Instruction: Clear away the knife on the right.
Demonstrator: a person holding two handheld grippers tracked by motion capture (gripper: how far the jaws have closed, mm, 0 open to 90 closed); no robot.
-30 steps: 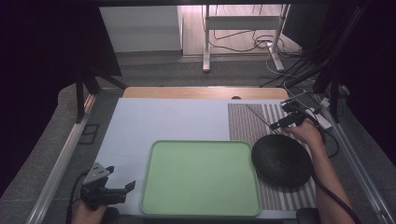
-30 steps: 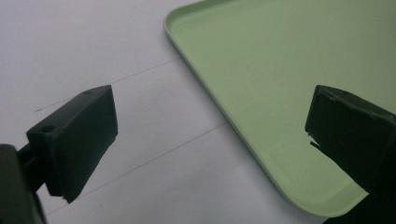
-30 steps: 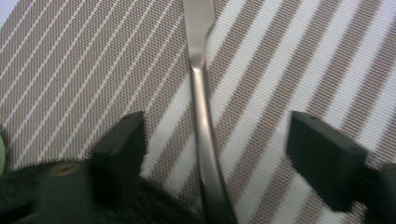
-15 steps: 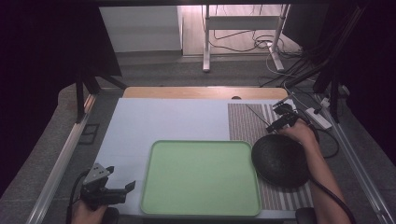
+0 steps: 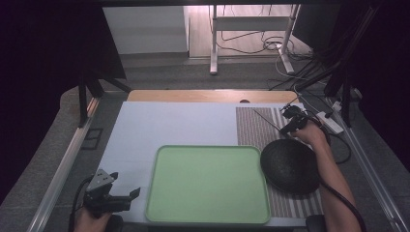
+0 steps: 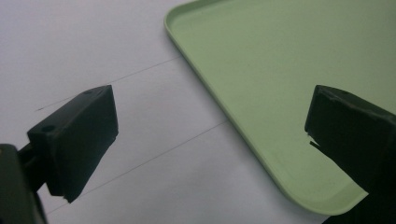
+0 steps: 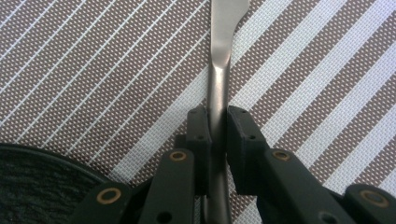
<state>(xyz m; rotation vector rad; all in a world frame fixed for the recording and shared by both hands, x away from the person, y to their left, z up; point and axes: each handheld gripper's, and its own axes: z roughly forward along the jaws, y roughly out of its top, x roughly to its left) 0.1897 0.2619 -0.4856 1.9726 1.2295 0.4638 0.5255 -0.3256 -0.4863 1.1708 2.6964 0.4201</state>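
Clamping flat metal utensil handle (image 7: 219, 79): right hand-held gripper (image 7: 217, 135) | left hand-held gripper (image 6: 210, 135): apart

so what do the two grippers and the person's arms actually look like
Both grippers are black. The left gripper has blocky, wedge-shaped jaws, a grey three-cornered plate on top and a black cable trailing from it. The right gripper has flat linkage arms with brass-coloured ringed pivots and small screws in its pads; in the high view a dark cable trails from it. Both forearms are bare, no sleeves showing.

The hand-held gripper (image 6: 210, 140), jaws wide apart, hangs over the white table (image 6: 84, 51) at the green tray's (image 6: 280, 70) corner.
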